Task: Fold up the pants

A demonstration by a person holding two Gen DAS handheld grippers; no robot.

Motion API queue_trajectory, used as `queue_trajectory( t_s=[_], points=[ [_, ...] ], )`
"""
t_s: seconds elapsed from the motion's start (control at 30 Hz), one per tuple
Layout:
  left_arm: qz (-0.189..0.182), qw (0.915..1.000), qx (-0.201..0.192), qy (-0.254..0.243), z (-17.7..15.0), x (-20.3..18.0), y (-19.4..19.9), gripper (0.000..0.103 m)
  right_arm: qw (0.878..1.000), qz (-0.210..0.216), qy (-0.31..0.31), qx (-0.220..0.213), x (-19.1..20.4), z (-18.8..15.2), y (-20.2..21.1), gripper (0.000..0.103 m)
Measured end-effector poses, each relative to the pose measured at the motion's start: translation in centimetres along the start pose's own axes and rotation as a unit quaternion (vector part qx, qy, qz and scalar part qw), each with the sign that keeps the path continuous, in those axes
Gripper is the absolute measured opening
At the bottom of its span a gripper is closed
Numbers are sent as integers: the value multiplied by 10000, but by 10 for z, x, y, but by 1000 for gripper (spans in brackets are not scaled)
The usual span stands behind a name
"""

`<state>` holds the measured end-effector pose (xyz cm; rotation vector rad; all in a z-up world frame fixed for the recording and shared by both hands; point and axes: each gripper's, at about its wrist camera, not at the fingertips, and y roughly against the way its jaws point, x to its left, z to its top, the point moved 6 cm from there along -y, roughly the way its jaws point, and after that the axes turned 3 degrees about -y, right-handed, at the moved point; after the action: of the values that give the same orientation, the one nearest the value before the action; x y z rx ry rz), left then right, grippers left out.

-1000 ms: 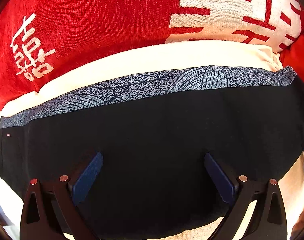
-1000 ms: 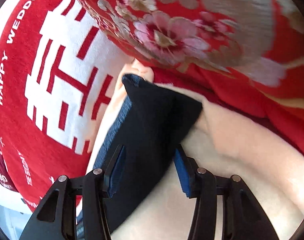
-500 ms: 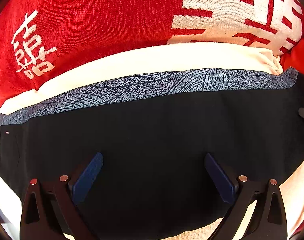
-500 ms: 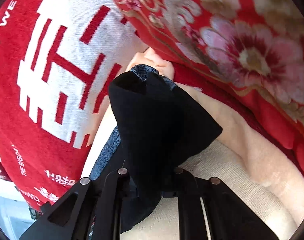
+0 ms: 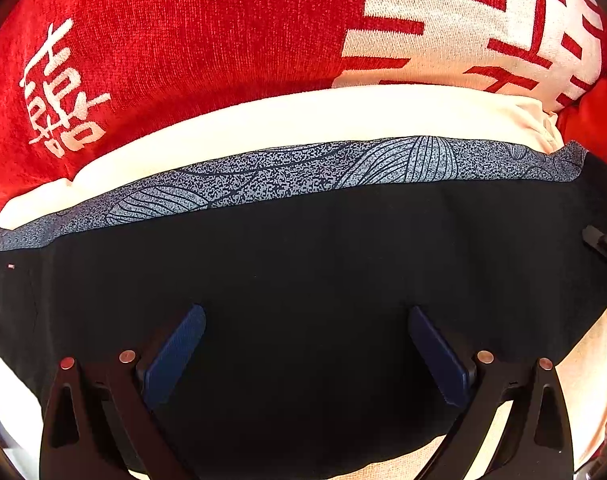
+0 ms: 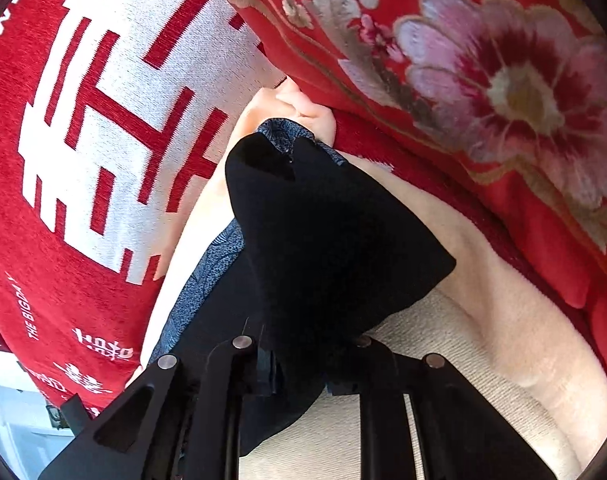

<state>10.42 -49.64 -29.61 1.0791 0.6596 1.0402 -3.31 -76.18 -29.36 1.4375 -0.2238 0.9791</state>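
The black pants (image 5: 303,272) lie spread across a cream cushion (image 5: 303,116), with a blue-grey patterned band (image 5: 295,172) along their far edge. My left gripper (image 5: 307,320) is open just above the black cloth, its blue pads (image 5: 175,352) wide apart. In the right wrist view my right gripper (image 6: 303,360) is shut on the right end of the pants (image 6: 323,240) and holds that end lifted in a bunched peak. The right gripper's tip (image 5: 603,244) shows at the right edge of the left wrist view.
A red cushion with white characters (image 5: 183,40) stands behind the pants. A red floral blanket (image 6: 483,80) lies to the right. The cream cushion (image 6: 443,380) extends under and beyond the lifted end.
My right gripper has shut on the right end of the pants and raised it. The left gripper has stayed open over the cloth, almost still.
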Motion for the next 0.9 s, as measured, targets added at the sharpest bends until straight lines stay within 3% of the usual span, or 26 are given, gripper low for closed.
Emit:
queue_trajectory(
  t_s=[0.3, 0.4, 0.47, 0.6, 0.67, 0.9],
  points=[
    [-22, 10000, 65, 7, 3, 4, 0, 99, 10000, -13, 36, 62, -4, -4, -3, 22],
    [-254, 9997, -26, -54, 8, -3, 15, 73, 10000, -12, 44, 61, -4, -3, -4, 21],
    [-587, 9981, -145, -91, 11, -9, 23, 64, 10000, -5, 66, 68, -2, -4, -5, 21],
    [-848, 9963, 2, -129, 8, -22, 9, 64, 9999, -18, 77, 83, 3, -3, -3, 17],
    [-710, 9966, -305, -301, 5, -28, 7, 64, 9999, 53, 90, 13, 12, -1, 3, 15],
    [-670, 9959, -426, -433, 3, -32, 9, 64, 9937, 164, 1079, -235, 77, -9, 38, 14]
  ],
)
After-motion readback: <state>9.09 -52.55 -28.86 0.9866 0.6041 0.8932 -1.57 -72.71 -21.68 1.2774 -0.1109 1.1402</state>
